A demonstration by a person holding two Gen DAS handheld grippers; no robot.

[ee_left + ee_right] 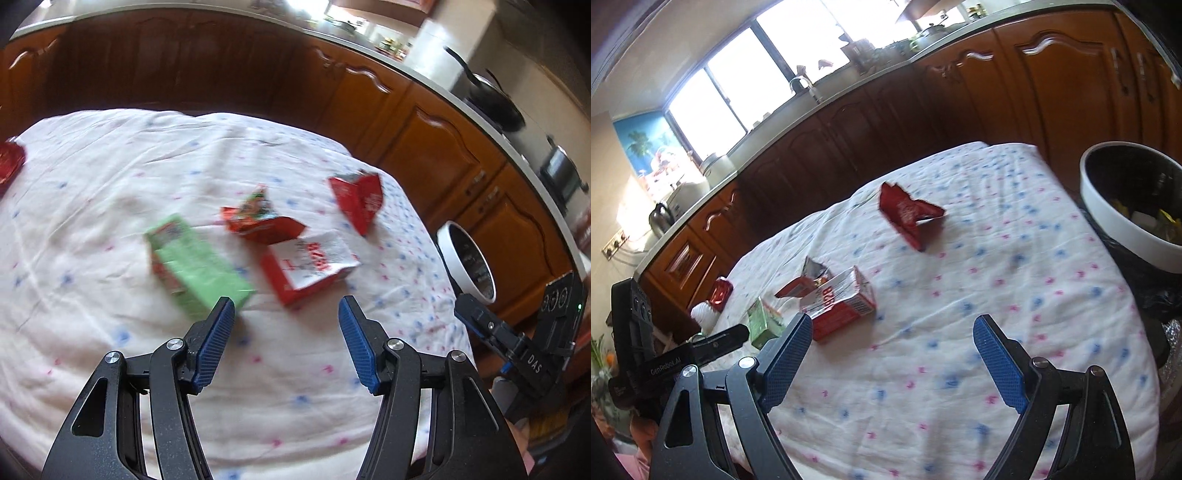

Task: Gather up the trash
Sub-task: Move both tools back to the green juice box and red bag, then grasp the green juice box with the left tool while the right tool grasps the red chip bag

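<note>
Trash lies on the dotted white tablecloth (110, 177): a green carton (195, 266), a crumpled red wrapper (258, 218), a red-and-white box (310, 264) and a torn red carton (356, 201). My left gripper (286, 310) hovers open just short of the green carton and the box, with nothing between its blue pads. The right wrist view shows the torn red carton (910, 218), the red-and-white box (838, 302), the wrapper (809, 278) and the green carton (764, 323). My right gripper (892, 325) stands wide open over bare cloth, right of the box.
A white-rimmed bin (1108, 221) with a black liner and some rubbish inside stands off the table's right edge, also visible as the bin (448, 236). Another red packet (720, 293) lies at the far left edge. Wooden kitchen cabinets (436, 147) run behind the table.
</note>
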